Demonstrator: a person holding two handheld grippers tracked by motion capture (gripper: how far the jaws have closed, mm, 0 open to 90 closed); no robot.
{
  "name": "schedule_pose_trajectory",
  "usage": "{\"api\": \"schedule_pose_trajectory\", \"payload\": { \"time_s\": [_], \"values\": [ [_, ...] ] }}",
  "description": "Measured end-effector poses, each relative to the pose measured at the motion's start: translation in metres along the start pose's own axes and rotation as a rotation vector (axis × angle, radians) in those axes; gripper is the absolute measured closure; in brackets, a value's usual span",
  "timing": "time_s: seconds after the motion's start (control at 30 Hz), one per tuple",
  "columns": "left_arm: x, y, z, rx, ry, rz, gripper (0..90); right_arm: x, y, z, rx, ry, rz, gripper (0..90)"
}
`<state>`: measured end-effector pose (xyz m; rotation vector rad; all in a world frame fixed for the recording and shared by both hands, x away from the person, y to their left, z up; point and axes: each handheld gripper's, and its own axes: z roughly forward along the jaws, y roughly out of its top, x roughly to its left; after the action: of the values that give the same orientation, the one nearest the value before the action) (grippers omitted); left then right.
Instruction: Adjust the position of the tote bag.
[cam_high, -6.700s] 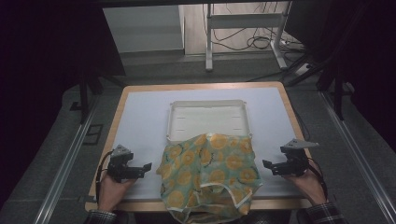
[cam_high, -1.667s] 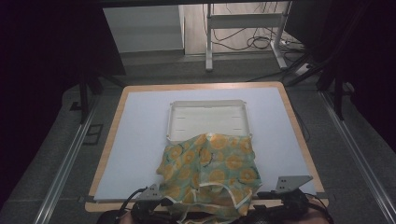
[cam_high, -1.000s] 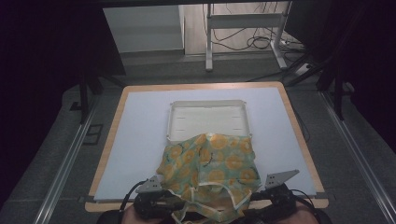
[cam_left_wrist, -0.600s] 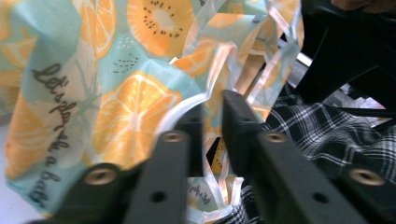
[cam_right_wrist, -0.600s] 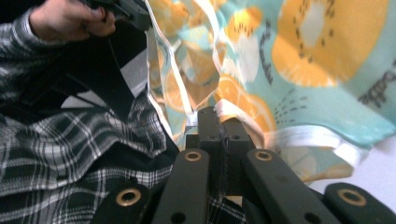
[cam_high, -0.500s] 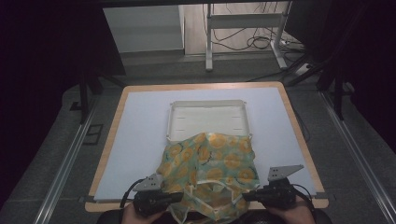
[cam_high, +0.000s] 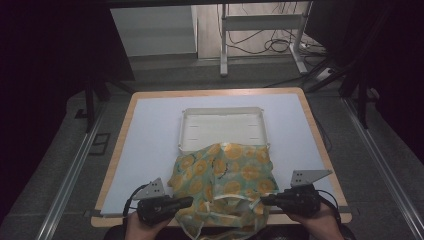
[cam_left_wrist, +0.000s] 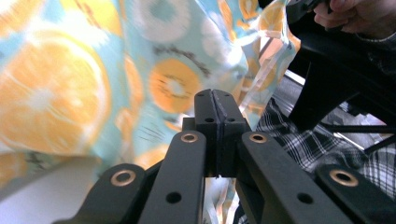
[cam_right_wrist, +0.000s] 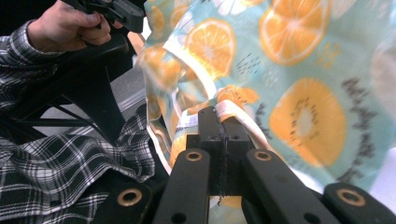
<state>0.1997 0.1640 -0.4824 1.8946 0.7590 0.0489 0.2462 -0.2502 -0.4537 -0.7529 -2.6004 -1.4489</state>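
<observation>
Both grippers clench the near hem of an orange-slice print cloth (cam_high: 222, 187): left gripper (cam_high: 186, 201) at its left corner, right gripper (cam_high: 266, 199) at its right. Grasping looks done; beyond the jaws it lies crumpled against a white tray (cam_high: 221, 128), unspread.

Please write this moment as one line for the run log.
left gripper: shut on cloth | right gripper: shut on cloth | cloth: orange-print, far edge over tray, near edge off table
</observation>
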Motion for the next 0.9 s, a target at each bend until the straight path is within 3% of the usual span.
{"api": "schedule_pose_trajectory", "payload": {
  "time_s": [0.17, 0.2, 0.23, 0.27, 0.3, 0.33, 0.37, 0.5, 0.6, 0.73, 0.83, 0.87, 0.9],
  "values": [
    [0.000, 0.006, -0.005, -0.014, -0.012, -0.004, 89.5, 0.001, 0.011, -0.006, -0.011, -0.020, -0.022, 88.8],
    [-0.004, 0.004, -0.005, -0.007, -0.039, -0.007, 88.3, 0.000, 0.012, -0.007, -0.011, -0.022, -0.025, 88.9],
    [-0.004, 0.004, -0.005, -0.007, -0.039, -0.007, 83.6, 0.001, 0.013, -0.007, -0.014, -0.022, -0.024, 88.9],
    [-0.007, 0.002, -0.004, 0.002, -0.049, -0.009, 83.6, 0.001, 0.013, -0.007, -0.014, -0.022, -0.024, 88.9],
    [-0.009, -0.001, -0.003, 0.013, -0.059, -0.008, 75.6, 0.000, 0.014, -0.007, -0.009, -0.024, -0.028, 88.8],
    [-0.011, -0.004, -0.002, 0.020, -0.071, -0.012, 74.3, 0.000, 0.014, -0.006, -0.008, -0.026, -0.028, 88.9],
    [-0.016, -0.013, 0.001, 0.036, -0.100, -0.031, 71.9, 0.000, 0.014, -0.006, -0.009, -0.026, -0.022, 88.9],
    [-0.023, -0.030, 0.011, 0.079, -0.138, -0.070, 65.9, -0.002, 0.012, -0.006, -0.010, -0.032, -0.015, 88.8],
    [-0.025, -0.036, 0.016, 0.099, -0.155, -0.077, 64.5, -0.003, 0.012, -0.008, -0.011, -0.039, -0.015, 88.9],
    [-0.031, -0.046, 0.031, 0.168, -0.187, -0.089, 63.9, -0.003, 0.014, -0.010, -0.014, -0.052, -0.018, 88.8],
    [-0.033, -0.048, 0.037, 0.200, -0.184, -0.091, 63.5, -0.003, 0.015, -0.011, -0.016, -0.058, -0.023, 88.9],
    [-0.034, -0.049, 0.041, 0.226, -0.165, -0.084, 63.5, -0.003, 0.016, -0.012, -0.016, -0.061, -0.022, 88.9],
    [-0.034, -0.051, 0.045, 0.259, -0.115, -0.095, 62.9, -0.003, 0.018, -0.013, -0.021, -0.063, -0.026, 88.9]
  ]
}}
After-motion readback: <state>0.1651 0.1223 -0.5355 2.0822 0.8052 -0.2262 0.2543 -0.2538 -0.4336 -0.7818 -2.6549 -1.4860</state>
